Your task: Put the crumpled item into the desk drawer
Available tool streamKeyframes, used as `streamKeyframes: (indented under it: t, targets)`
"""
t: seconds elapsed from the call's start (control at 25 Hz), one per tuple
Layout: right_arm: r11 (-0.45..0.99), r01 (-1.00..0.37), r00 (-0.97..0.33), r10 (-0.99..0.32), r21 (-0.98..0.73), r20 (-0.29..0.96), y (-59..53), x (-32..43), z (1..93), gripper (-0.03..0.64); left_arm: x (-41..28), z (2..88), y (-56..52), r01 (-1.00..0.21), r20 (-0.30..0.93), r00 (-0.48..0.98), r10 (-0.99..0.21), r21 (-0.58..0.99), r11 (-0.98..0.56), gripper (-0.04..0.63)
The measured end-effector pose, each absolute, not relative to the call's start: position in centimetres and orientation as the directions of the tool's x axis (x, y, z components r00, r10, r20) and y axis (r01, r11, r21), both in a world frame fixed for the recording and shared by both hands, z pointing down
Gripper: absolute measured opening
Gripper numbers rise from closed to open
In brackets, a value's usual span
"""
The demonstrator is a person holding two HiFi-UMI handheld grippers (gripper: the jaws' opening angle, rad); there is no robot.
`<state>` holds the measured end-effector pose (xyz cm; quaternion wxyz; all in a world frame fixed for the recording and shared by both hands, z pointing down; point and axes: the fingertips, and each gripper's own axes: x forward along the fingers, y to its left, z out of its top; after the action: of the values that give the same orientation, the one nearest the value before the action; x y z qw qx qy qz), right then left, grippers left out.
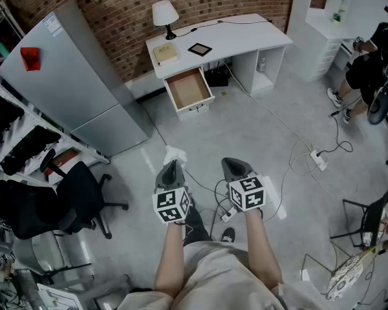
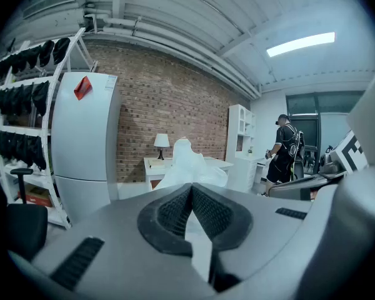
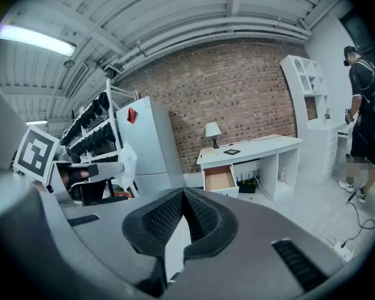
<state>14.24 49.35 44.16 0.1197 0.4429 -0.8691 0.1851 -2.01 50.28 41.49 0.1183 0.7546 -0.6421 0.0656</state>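
A white crumpled item [image 1: 175, 154] sticks out of my left gripper [image 1: 170, 170], which is shut on it; it rises just past the jaw tips in the left gripper view [image 2: 189, 162]. My right gripper [image 1: 235, 167] is beside it, shut with nothing in it. The white desk [image 1: 246, 36] stands ahead against the brick wall. Its drawer [image 1: 189, 89] is pulled open and looks bare inside. Both grippers are held over the floor, well short of the drawer. In the right gripper view the open drawer [image 3: 220, 178] lies ahead and the held item [image 3: 126, 161] shows at left.
A grey fridge [image 1: 71, 76] stands at left, and a black office chair [image 1: 77, 196] is near my left side. A lamp [image 1: 165, 15], a book and a tablet sit on the desk. Cables and a power strip [image 1: 318, 159] lie on the floor at right. A person [image 1: 375, 50] stands far right.
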Motion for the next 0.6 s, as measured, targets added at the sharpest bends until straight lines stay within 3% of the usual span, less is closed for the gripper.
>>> streamKeyframes:
  t: [0.6]
  targets:
    - [0.535,-0.807,-0.59,-0.716,-0.251,0.373,38.3,6.4,46.1,0.026,-9.7,42.6,38.0,-0.972,0.24,0.198,-0.95,0.176,-0.158,0.017]
